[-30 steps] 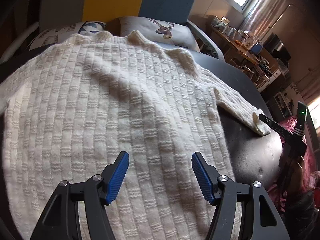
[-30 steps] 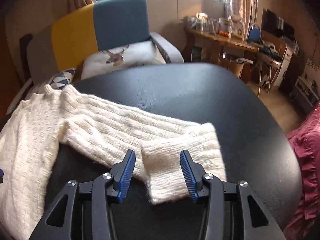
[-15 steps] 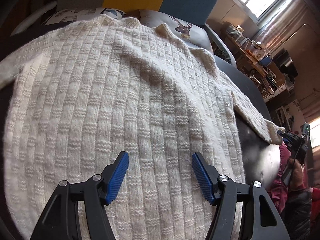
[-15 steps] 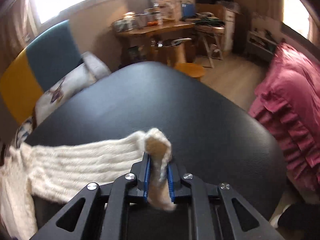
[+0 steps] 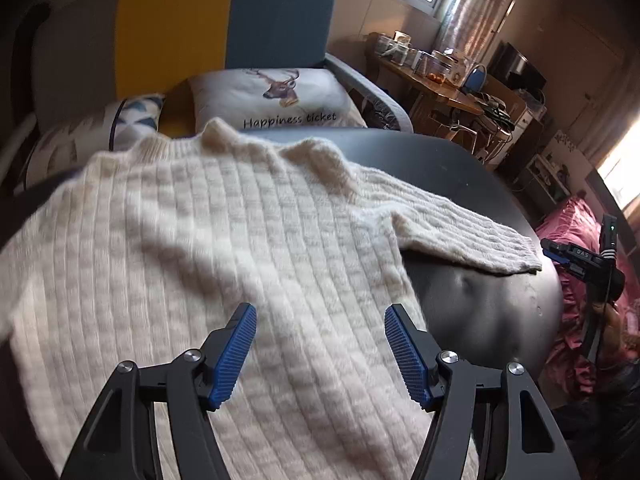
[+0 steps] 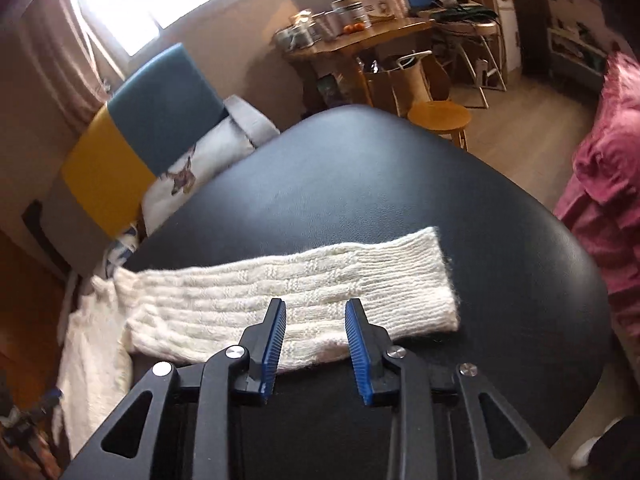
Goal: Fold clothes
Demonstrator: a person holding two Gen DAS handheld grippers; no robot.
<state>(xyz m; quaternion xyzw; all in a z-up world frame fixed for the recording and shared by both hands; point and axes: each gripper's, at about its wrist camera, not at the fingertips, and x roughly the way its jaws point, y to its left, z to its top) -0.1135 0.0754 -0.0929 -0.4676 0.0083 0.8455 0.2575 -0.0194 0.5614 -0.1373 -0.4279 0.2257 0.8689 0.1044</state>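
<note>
Near the table [image 6: 360, 184] edge, sleeve [image 6: 320, 288] lies flat; both grippers' jaws apart.

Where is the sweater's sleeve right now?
The sleeve lies flat across the black table, just ahead of the open right gripper; in the left wrist view it stretches out to the right.

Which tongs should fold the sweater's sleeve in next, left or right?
Probably the right tongs: open, right over the sleeve stretched across the black table. The left tongs hang open over the sweater body, away from the cuff.
</note>
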